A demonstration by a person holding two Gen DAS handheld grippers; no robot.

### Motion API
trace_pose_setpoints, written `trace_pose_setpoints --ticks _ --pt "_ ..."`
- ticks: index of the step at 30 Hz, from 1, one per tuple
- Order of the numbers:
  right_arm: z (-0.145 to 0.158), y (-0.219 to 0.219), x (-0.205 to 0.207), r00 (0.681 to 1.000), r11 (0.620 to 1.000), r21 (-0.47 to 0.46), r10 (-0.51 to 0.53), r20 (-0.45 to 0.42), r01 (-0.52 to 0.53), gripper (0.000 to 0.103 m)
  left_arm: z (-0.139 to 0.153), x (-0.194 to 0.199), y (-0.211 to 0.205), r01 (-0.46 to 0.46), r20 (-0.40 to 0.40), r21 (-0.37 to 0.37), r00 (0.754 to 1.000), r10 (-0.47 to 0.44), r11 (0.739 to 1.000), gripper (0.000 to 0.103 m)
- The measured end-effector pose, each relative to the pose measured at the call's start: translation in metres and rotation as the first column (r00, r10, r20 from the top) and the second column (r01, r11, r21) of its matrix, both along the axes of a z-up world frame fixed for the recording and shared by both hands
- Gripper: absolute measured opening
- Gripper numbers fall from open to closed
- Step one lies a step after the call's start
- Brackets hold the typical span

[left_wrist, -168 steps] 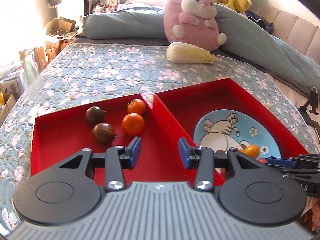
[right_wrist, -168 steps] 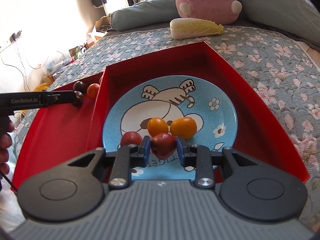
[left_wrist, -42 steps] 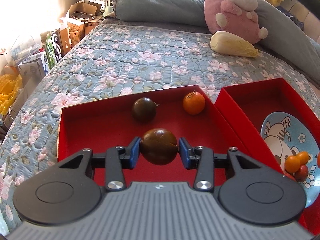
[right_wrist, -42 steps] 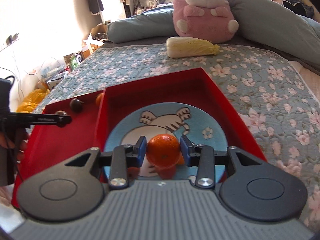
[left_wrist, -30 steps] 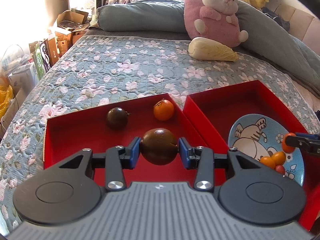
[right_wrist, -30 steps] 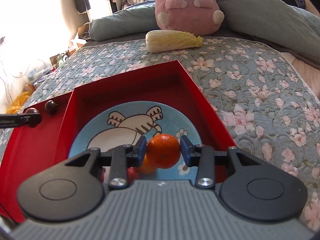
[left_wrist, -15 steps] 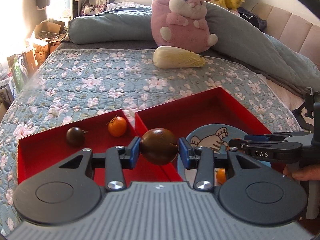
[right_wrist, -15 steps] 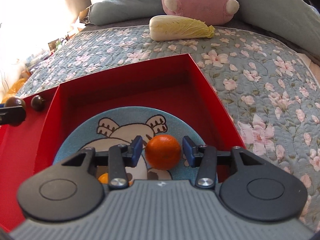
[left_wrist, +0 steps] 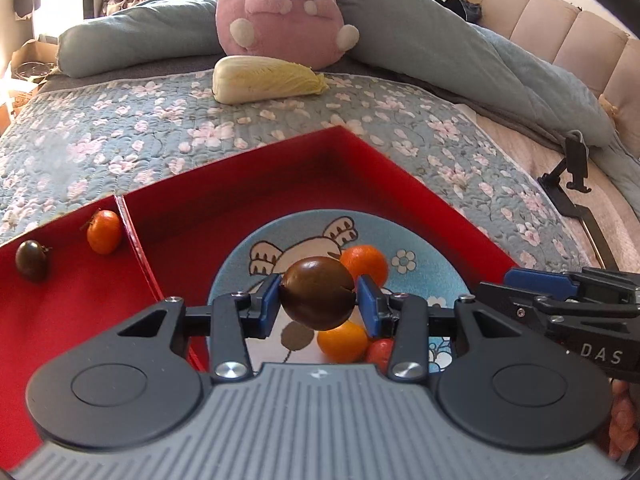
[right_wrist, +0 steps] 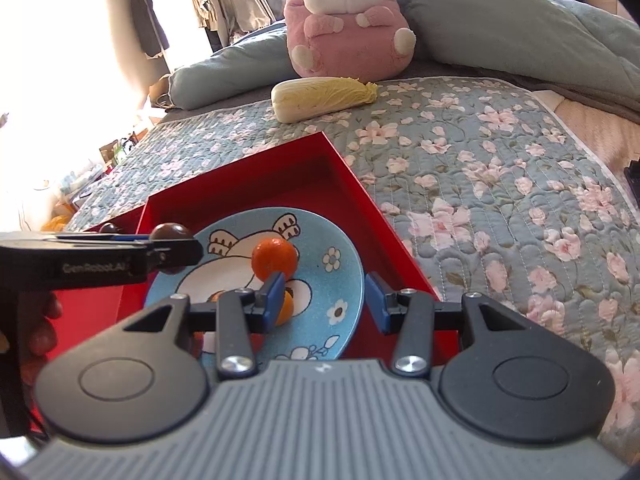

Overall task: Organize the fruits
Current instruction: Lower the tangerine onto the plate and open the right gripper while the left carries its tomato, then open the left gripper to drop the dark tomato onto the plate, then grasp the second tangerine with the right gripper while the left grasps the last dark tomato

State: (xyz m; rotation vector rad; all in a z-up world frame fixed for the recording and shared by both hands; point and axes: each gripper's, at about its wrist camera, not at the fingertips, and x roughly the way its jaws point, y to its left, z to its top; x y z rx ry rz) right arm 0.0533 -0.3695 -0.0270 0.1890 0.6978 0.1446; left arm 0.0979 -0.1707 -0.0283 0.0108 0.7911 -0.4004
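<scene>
My left gripper (left_wrist: 318, 301) is shut on a dark brown tomato (left_wrist: 316, 294) and holds it above the blue cartoon plate (left_wrist: 424, 276) in the right red tray (left_wrist: 240, 200). The plate holds an orange mandarin (left_wrist: 366, 262), a yellow-orange tomato (left_wrist: 342, 340) and a red tomato (left_wrist: 378, 354). My right gripper (right_wrist: 325, 298) is open and empty over the plate's right side (right_wrist: 340, 276), just in front of the mandarin (right_wrist: 275, 259). In the right wrist view the left gripper and its tomato (right_wrist: 172, 233) come in from the left.
The left red tray (left_wrist: 60, 300) holds a dark tomato (left_wrist: 32, 260) and a small mandarin (left_wrist: 104, 232). A napa cabbage (left_wrist: 268, 79) and a pink plush rabbit (left_wrist: 280, 12) lie further back on the floral quilt (left_wrist: 120, 136). A black stand (left_wrist: 572, 184) sits at right.
My left gripper carried the dark tomato from the left tray to above the plate. My right gripper let go of the mandarin on the plate, opened wider and drew back to the right.
</scene>
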Motion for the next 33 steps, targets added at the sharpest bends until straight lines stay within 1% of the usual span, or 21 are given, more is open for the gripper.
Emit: trace_pose_setpoints --ticks 5,8,9,10,12,13,19,24,28,33 --pt "0.002 0.000 -0.003 1.000 1.000 0.009 0.000 0.005 0.000 0.047 -0.016 -0.001 -0.015 0.018 -0.017 0.052 1.000 -0.017 0.998 0.048" --pt "0.003 0.002 -0.003 1.000 1.000 0.010 0.007 0.008 -0.007 0.047 -0.017 -0.002 -0.014 0.017 -0.007 0.049 1.000 -0.017 0.999 0.050" --pt "0.004 0.003 -0.004 1.000 1.000 0.012 0.009 0.010 -0.009 0.047 -0.017 -0.002 -0.013 0.016 -0.010 0.041 1.000 -0.016 0.999 0.053" --pt "0.004 0.003 -0.004 1.000 1.000 0.013 0.009 0.011 -0.009 0.047 -0.017 -0.002 -0.012 0.011 -0.009 0.038 1.000 -0.011 0.999 0.060" --pt "0.005 0.003 -0.004 1.000 1.000 0.012 0.008 0.012 -0.008 0.047 -0.014 -0.003 -0.010 -0.001 0.008 0.040 1.000 0.000 0.999 0.068" --pt "0.005 0.003 -0.004 1.000 1.000 0.012 0.007 0.012 -0.007 0.047 -0.013 -0.004 -0.009 -0.001 0.015 0.036 1.000 0.000 0.999 0.069" --pt "0.009 0.003 -0.006 1.000 1.000 0.003 0.001 0.019 -0.001 0.047 0.001 -0.007 0.005 -0.009 0.039 0.004 0.999 0.009 1.000 0.069" --pt "0.012 0.011 -0.006 1.000 1.000 -0.006 0.016 0.023 -0.015 0.047 0.016 -0.006 0.031 -0.045 0.070 -0.007 0.997 0.045 0.999 0.069" --pt "0.014 0.025 -0.005 0.999 0.999 -0.011 0.044 0.025 -0.044 0.047 0.019 -0.003 0.057 -0.091 0.083 0.010 0.992 0.090 0.996 0.069" --pt "0.017 0.045 -0.003 0.996 0.996 -0.026 0.088 0.025 -0.087 0.047 0.012 0.004 0.099 -0.168 0.083 0.042 0.983 0.164 0.985 0.069"
